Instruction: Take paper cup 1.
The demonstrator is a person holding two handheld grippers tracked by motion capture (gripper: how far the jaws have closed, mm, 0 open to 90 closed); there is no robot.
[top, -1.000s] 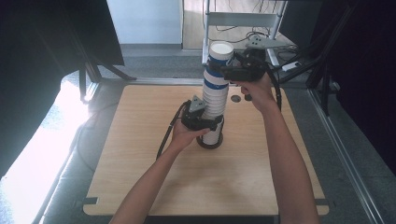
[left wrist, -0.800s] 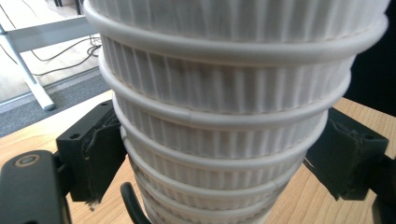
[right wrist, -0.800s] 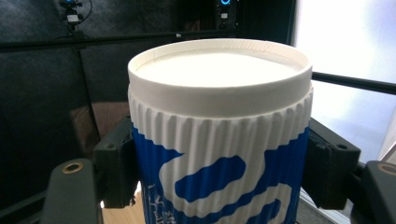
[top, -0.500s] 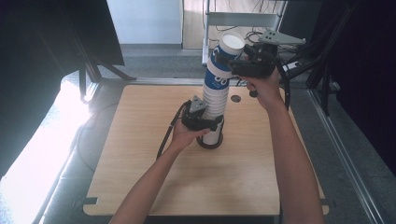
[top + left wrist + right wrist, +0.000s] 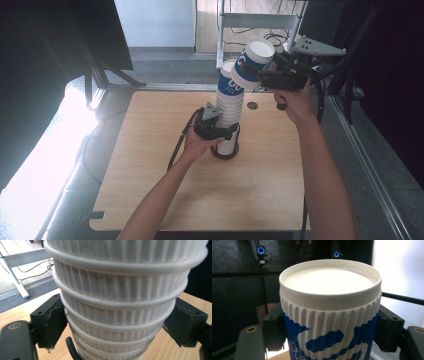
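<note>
One blue-and-white cup (image 5: 252, 62), clamped in our right gripper (image 5: 260, 76), sits tilted just above the stack (image 5: 230, 117). Our left gripper (image 5: 220, 131) pinches the stack's lower cups. Step: separating. Next we likely need a bare spot beside the stack.

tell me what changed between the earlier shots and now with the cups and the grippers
The right gripper, shut on the top cup, has pulled it up off the stack of cups and carried it to the right in the high view, tilted, free of the stack. The left gripper stays clamped on the lower part of the stack, which has not shifted on the table.
</note>
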